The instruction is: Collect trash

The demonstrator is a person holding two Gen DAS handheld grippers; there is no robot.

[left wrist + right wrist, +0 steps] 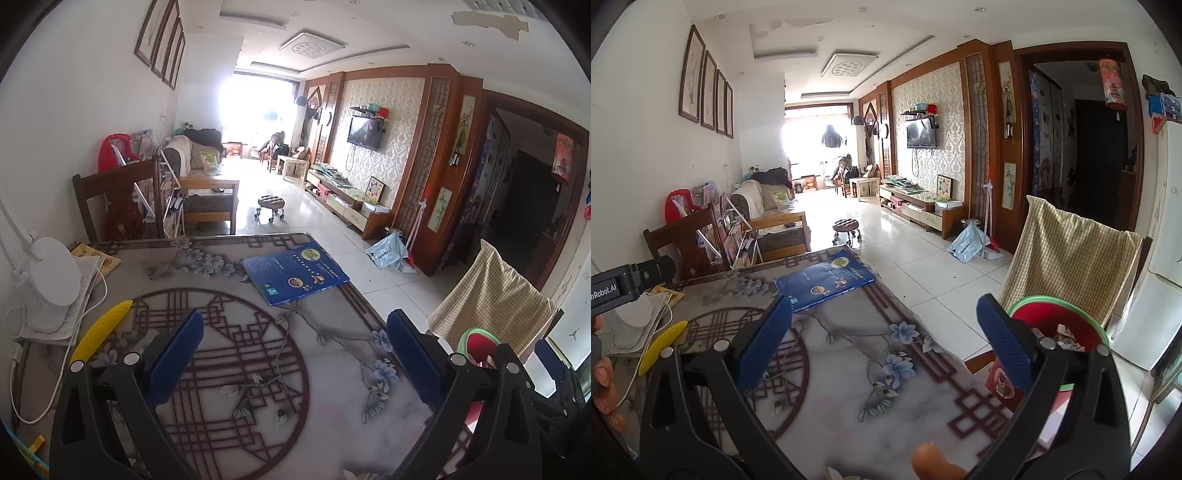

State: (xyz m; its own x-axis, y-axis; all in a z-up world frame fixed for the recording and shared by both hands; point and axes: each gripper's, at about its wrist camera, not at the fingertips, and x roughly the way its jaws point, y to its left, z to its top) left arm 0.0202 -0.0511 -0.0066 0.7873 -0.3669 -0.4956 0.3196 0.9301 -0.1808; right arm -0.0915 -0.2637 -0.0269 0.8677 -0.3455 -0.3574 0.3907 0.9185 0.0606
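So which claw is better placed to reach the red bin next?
Right, probably. The red bin sits just past the right claw, with paper scraps visible inside. From the left claw it lies far off to the side, partly hidden. Both claws are open and empty.

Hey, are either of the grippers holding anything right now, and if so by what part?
Nothing is held. The left gripper and the right gripper both stand open above the table, with only bare tabletop between their blue pads.
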